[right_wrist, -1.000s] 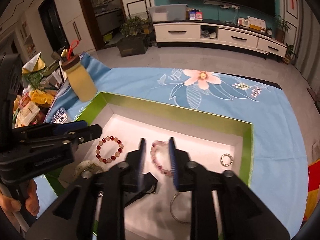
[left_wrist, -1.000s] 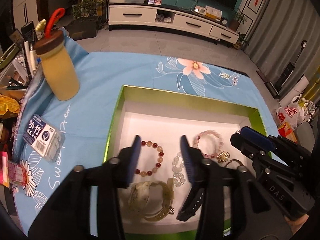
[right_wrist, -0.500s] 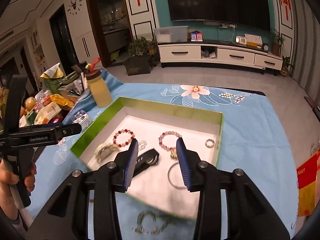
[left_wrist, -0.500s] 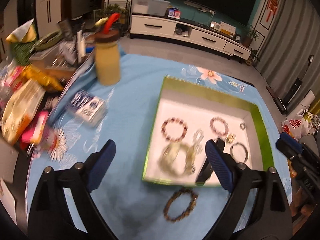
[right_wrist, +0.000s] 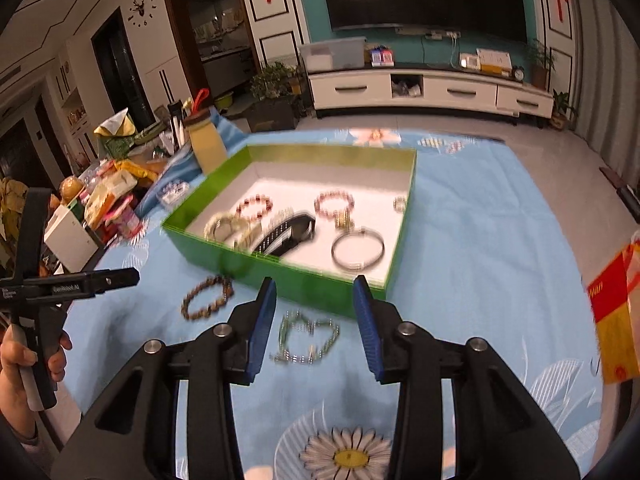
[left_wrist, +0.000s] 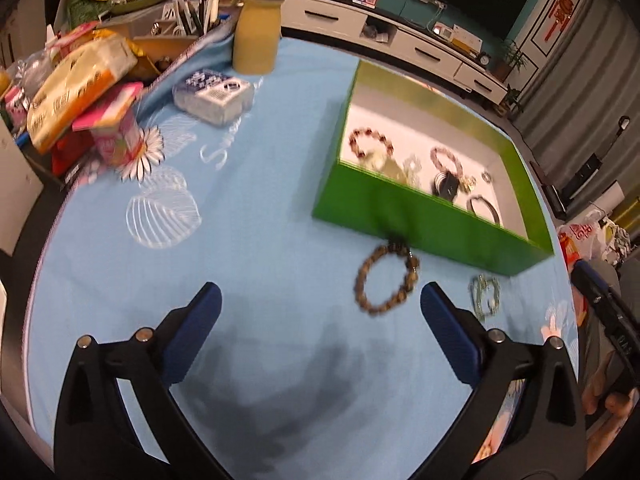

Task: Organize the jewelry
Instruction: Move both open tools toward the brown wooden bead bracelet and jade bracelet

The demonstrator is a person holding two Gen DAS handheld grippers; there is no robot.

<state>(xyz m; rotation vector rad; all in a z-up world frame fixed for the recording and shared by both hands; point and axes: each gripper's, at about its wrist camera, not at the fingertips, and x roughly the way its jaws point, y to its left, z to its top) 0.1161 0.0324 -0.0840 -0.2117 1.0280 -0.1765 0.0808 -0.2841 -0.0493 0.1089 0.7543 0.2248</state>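
The blue-clothed tabletop [right_wrist: 480, 240] carries a green box [right_wrist: 320, 286] holding several bracelets. Just outside the box's near wall lie a brown bead bracelet [left_wrist: 386, 280] and, beside it, a silvery chain bracelet [right_wrist: 308, 340]. The left claw [left_wrist: 320, 312] is released, its jaws just spread wide and empty. The right claw [right_wrist: 316, 320] hangs released over the chain bracelet, apart from it.

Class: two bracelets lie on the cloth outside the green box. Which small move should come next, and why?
Probably lower the right gripper onto the silver chain bracelet: its jaws stand open and empty over it, outside the green box.
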